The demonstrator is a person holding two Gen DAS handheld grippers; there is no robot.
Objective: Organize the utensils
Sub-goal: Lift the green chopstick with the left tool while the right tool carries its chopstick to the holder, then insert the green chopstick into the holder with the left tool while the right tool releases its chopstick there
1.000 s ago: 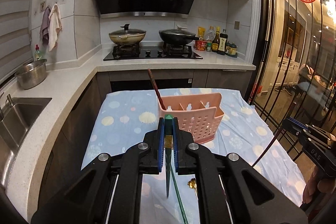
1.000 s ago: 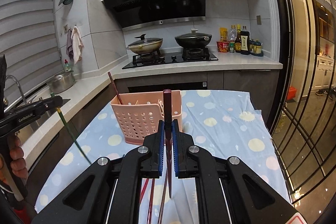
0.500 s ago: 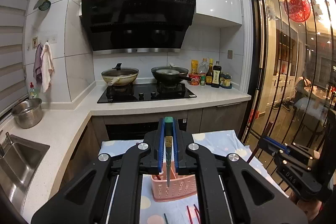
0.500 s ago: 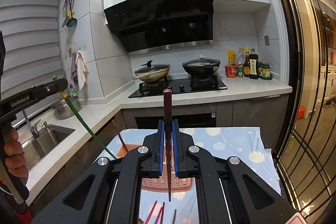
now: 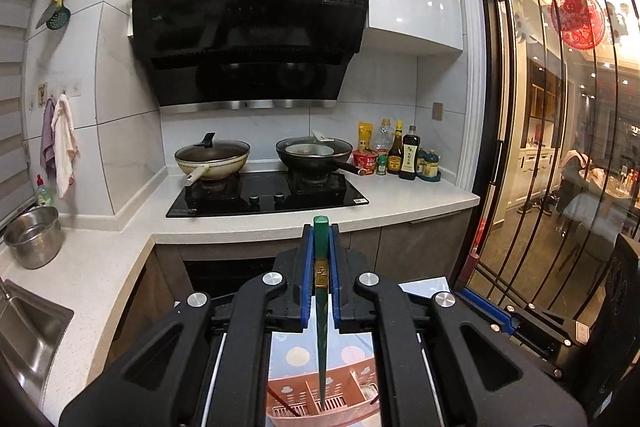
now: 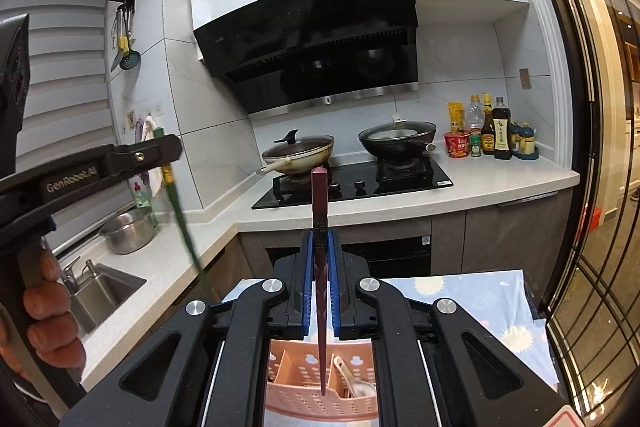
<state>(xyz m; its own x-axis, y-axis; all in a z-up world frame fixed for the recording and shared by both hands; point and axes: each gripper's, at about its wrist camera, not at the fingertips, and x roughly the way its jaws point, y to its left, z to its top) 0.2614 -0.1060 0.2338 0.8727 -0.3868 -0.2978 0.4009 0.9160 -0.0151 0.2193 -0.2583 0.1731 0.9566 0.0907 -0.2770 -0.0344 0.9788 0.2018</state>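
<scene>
My left gripper [image 5: 320, 231] is shut on a green chopstick [image 5: 321, 331] that hangs tip-down over the pink utensil basket [image 5: 352, 399]. My right gripper [image 6: 320, 233] is shut on a dark red chopstick [image 6: 321, 307], its tip low over the pink utensil basket [image 6: 292, 371], above the divided compartments. A white spoon [image 6: 354, 381] lies in the basket's right compartment. In the right wrist view the left gripper [image 6: 160, 155] shows at the left with the green chopstick [image 6: 184, 227] slanting down, and a hand [image 6: 48, 311] holds its grip. The right gripper's body [image 5: 520, 323] shows at the lower right of the left wrist view.
The basket stands on a blue dotted tablecloth [image 6: 480, 303]. Behind it runs a white counter [image 5: 400, 199] with a stove [image 5: 264, 193], two lidded pans and sauce bottles [image 5: 400, 155]. A sink [image 6: 100, 291] and steel pot [image 6: 128, 231] are at the left, a glass door [image 5: 560, 147] at the right.
Both grippers have risen and come closer over the basket with their chopsticks held. The table and basket have dropped to the bottom of both views, and the chopstick tips now hang over the basket.
</scene>
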